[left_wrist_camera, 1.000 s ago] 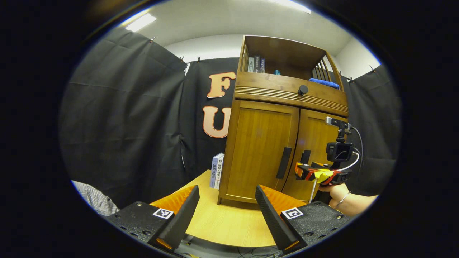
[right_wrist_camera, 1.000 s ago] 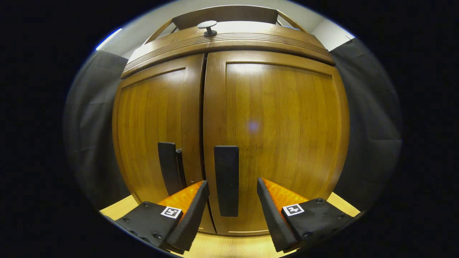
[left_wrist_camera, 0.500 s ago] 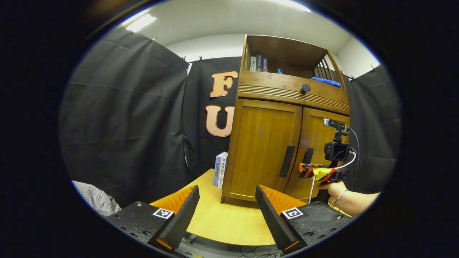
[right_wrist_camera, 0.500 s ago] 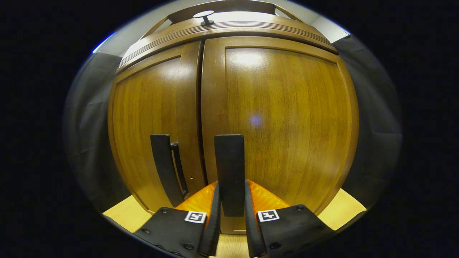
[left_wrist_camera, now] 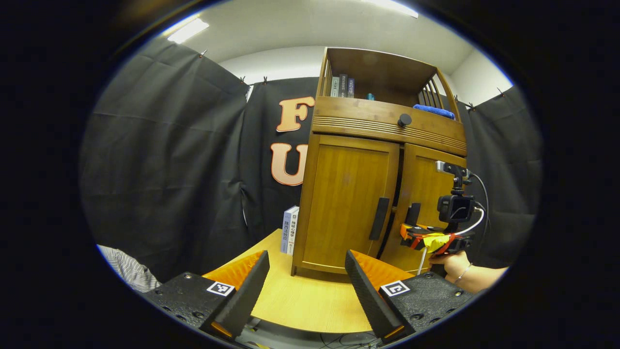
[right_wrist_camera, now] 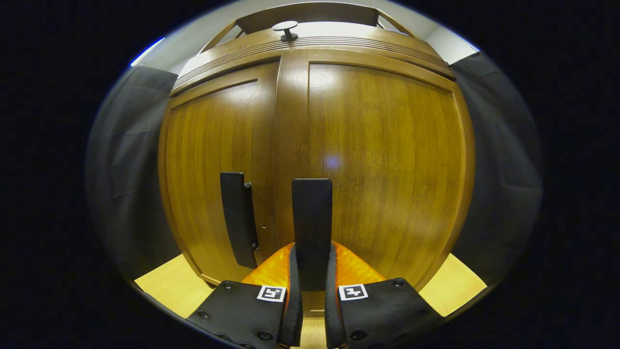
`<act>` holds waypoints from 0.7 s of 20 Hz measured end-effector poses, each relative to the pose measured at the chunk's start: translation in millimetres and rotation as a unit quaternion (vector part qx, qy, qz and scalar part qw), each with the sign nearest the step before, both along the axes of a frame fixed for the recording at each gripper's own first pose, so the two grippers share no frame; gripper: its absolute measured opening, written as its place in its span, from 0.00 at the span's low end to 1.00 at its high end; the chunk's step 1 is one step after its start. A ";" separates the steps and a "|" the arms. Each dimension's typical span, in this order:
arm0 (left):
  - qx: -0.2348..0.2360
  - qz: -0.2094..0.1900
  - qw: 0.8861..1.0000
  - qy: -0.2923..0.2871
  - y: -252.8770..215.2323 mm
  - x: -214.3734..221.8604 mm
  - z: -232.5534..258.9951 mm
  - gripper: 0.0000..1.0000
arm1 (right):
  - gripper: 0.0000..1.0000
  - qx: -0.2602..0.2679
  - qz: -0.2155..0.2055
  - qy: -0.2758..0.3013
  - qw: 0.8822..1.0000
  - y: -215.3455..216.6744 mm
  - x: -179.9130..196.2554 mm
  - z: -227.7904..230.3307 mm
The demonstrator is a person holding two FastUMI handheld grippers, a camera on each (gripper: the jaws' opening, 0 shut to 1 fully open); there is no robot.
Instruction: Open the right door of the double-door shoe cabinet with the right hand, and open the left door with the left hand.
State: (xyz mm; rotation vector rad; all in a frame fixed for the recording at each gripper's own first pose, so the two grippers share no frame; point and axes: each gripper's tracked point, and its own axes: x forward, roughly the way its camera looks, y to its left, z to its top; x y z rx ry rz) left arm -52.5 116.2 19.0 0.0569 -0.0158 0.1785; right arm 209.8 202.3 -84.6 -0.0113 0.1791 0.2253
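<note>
Fingers of right gripper point(right_wrist_camera: 310, 291) pinched flat on both sides of right handle point(right_wrist_camera: 312, 228), a tall matte-black bar low on right door point(right_wrist_camera: 387, 165). Door just cracked, judging by dark gap at the centre seam in left gripper view. Left gripper point(left_wrist_camera: 306, 291) spread wide, holding nothing, hovering above table point(left_wrist_camera: 310, 305) well short of left door point(left_wrist_camera: 346, 203) and its left handle point(left_wrist_camera: 379, 218).

Risk of slipping: smooth slab handle, ribbed black pads gripping near its lower end only. Pulling straight back instead of along the hinge arc likely to twist the handle out of the pinch or drag the cabinet point(left_wrist_camera: 382, 121) across the pale smooth tabletop. Sudden release likely to let the door swing back.

Warm glossy wood panels, framed doors, fluted band and round black knob point(left_wrist_camera: 404, 119) above. Orange fingers, black mounts.
</note>
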 end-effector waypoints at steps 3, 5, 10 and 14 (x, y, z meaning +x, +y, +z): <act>0.004 -0.001 1.000 0.003 -1.4 -2.2 -1.4 0.94 | 0.24 0.011 -0.008 0.005 1.000 -8.3 -18.1 1.2; 0.005 -0.002 1.000 0.003 -3.7 -2.8 -1.5 0.94 | 0.17 0.009 -0.010 0.005 1.000 -14.3 -28.4 3.7; 0.002 -0.010 1.000 0.006 -10.2 -5.4 -4.8 0.92 | 0.20 0.019 -0.006 0.012 1.000 -35.2 -59.3 7.3; 0.002 -0.025 1.000 0.007 -22.5 -4.2 -5.6 0.92 | 0.20 0.020 -0.009 0.014 1.000 -52.5 -78.2 9.9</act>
